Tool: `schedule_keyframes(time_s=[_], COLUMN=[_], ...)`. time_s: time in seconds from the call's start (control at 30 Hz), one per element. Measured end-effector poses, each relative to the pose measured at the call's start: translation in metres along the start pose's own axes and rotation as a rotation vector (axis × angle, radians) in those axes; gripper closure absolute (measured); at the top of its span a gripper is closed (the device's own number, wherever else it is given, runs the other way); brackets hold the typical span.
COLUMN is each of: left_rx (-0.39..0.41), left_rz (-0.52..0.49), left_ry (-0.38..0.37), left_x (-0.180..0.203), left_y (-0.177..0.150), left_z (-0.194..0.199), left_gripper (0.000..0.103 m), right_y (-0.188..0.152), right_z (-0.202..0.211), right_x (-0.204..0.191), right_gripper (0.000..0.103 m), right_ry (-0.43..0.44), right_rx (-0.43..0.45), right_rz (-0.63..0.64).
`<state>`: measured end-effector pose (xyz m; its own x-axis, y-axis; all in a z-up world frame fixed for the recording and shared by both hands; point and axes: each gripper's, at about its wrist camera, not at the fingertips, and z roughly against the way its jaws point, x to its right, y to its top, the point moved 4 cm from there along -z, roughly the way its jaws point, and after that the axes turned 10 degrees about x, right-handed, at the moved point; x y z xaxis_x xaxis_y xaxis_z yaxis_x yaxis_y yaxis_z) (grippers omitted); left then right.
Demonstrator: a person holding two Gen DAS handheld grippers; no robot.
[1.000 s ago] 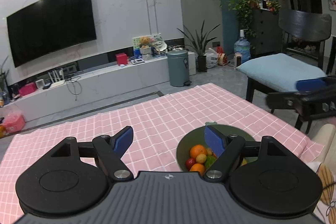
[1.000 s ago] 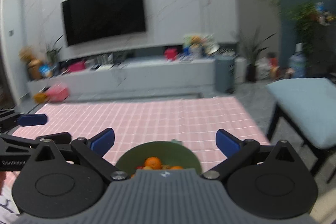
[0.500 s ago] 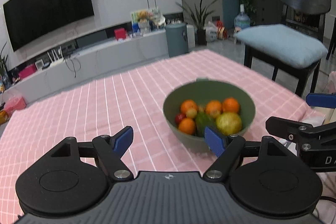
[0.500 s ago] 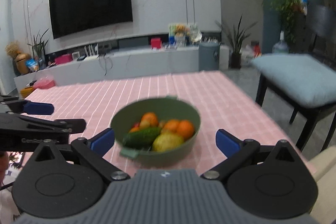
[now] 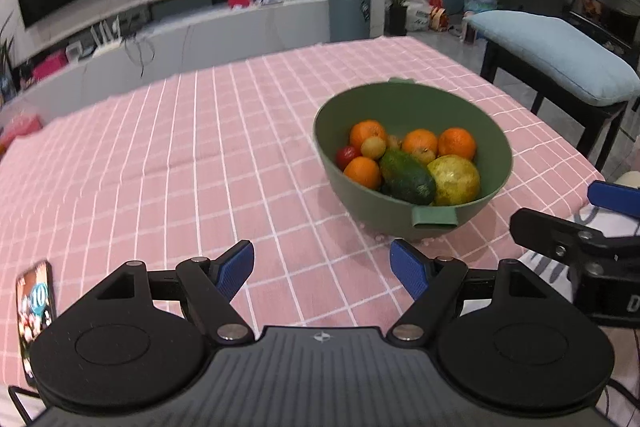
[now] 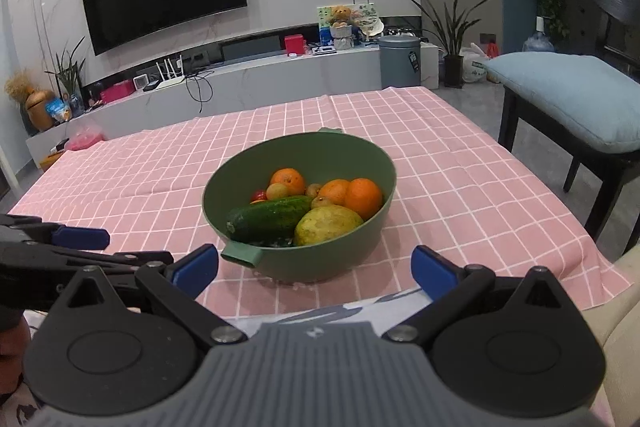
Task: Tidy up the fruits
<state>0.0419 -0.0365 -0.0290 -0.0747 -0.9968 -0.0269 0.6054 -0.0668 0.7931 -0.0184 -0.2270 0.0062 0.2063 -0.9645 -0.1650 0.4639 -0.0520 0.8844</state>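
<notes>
Holding four oranges [image 5: 457, 142], one cucumber [image 6: 269, 218]: green bowl [image 6: 362, 241]; both grippers' jaws apart, empty.

The phone [image 5: 35, 319] at the table's near left is partly hidden behind the left gripper's body. In the green bowl [image 6: 372, 163], the small fruits under the oranges [image 6: 362, 197] stay too covered to identify.

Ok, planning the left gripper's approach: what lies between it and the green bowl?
Only bare pink checked tablecloth separates the left gripper from the green bowl, seen in the left wrist view.
</notes>
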Motion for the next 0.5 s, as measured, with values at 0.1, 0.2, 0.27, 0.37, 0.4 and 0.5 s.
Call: schedule_keyframes(time_s=[0.1, 0.2, 0.27, 0.37, 0.4, 0.5], left_rx=[-0.020, -0.024, -0.017, -0.010, -0.009, -0.008], left_rz=[0.038, 0.040, 0.030, 0.022, 0.021, 0.024], left_ry=[-0.004, -0.009, -0.009, -0.013, -0.013, -0.013], left_x=[-0.0049, -0.0052, -0.0038, -0.0026, -0.0025, -0.0025], left_y=[-0.0040, -0.0046, -0.0035, -0.0010, -0.0007, 0.0005], left_z=[-0.0007, 0.0017, 0.0046, 0.0058, 0.0063, 0.0067], left_gripper=[0.012, 0.012, 0.012, 0.012, 0.012, 0.012], right_y=[-0.0008, -0.0015, -0.0020, -0.0018, -0.0018, -0.0017], right_z=[-0.0025, -0.0035, -0.0030, -0.0030, -0.0030, -0.0032], right_x=[-0.0006, -0.0002, 0.0004, 0.0005, 0.0005, 0.0002], right_gripper=[0.005, 0.005, 0.005, 0.005, 0.005, 0.005], right_ry=[0.005, 0.008, 0.008, 0.008, 0.007, 0.007], right_rx=[-0.007, -0.005, -0.003, -0.003, -0.003, -0.004], right_rz=[-0.005, -0.003, -0.007, -0.005, -0.004, -0.003])
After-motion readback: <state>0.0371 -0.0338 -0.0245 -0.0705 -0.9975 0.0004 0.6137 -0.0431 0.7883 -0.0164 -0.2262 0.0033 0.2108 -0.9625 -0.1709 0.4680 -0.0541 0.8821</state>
